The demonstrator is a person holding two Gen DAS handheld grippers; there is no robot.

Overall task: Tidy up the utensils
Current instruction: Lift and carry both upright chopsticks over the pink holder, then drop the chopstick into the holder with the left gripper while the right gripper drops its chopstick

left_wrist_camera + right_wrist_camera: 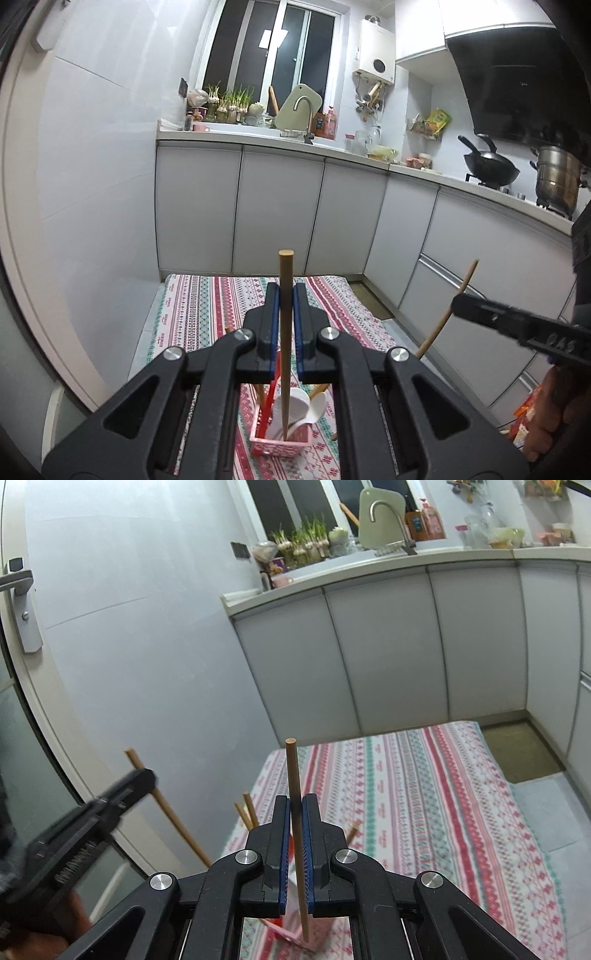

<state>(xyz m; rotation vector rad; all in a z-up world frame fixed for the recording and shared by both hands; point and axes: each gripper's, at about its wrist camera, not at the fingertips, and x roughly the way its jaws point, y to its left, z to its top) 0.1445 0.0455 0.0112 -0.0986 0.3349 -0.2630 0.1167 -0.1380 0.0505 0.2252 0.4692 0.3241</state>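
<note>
We hold one wooden chopstick [286, 325] upright, pinched in the left gripper [285, 295], and a second chopstick [295, 812] pinched in the right gripper [294, 805]. Both hang over the pink basket [279, 445] on the striped cloth [207, 306], probably upright for dropping in beside the spoons.

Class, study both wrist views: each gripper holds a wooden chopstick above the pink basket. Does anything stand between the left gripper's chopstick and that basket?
Nothing visible blocks it. The left gripper holds its chopstick upright, its lower end already within the pink basket, beside white spoons and red chopsticks. The right gripper holds its own chopstick separately.
</note>
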